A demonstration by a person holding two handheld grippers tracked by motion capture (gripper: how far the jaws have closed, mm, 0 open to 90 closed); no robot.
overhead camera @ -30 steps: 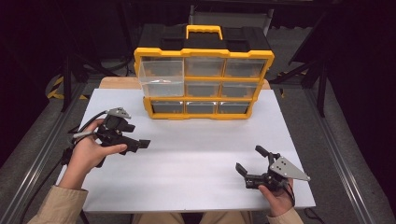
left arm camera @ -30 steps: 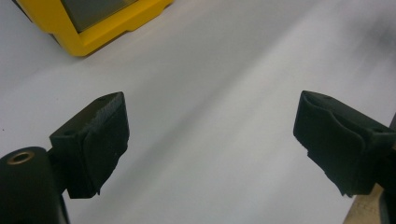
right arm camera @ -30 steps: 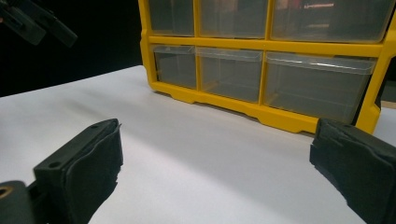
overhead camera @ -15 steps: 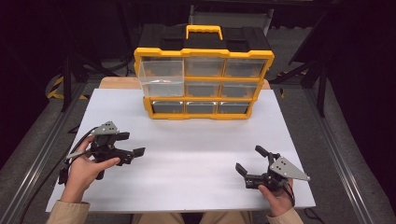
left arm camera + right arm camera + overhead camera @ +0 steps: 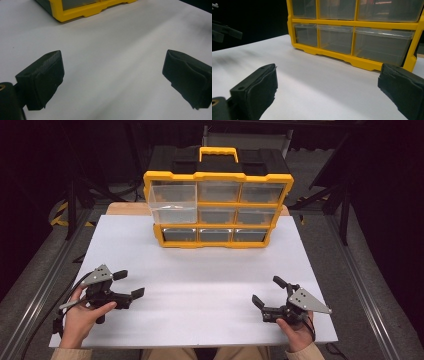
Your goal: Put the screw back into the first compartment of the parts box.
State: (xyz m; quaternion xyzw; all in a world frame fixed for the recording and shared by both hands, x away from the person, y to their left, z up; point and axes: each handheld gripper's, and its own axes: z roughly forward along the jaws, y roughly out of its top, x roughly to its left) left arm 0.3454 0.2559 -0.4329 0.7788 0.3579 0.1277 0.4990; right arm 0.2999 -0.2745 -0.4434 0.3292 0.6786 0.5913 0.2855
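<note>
Yellow-framed cabinet, high view: the drawer cabinet stands at the far middle of the white table, a carry handle on top, three rows of three clear drawers.
Open drawer, high view: the top-left drawer is pulled out toward you, past the frame; the other drawers sit flush.
Your left gripper, high view: the left gripper lies low at the near left, well apart from the cabinet, its jaws spread wide with nothing between them.
Your right gripper, high view: the right gripper rests at the near right, jaws also spread, holding nothing.
Left gripper view: your two black pads stand far apart over bare white tabletop; the cabinet's yellow base crosses the far left corner.
Right gripper view: your pads are wide apart and empty; the cabinet's bottom row of drawers faces you across the table, near but not touched.
</note>
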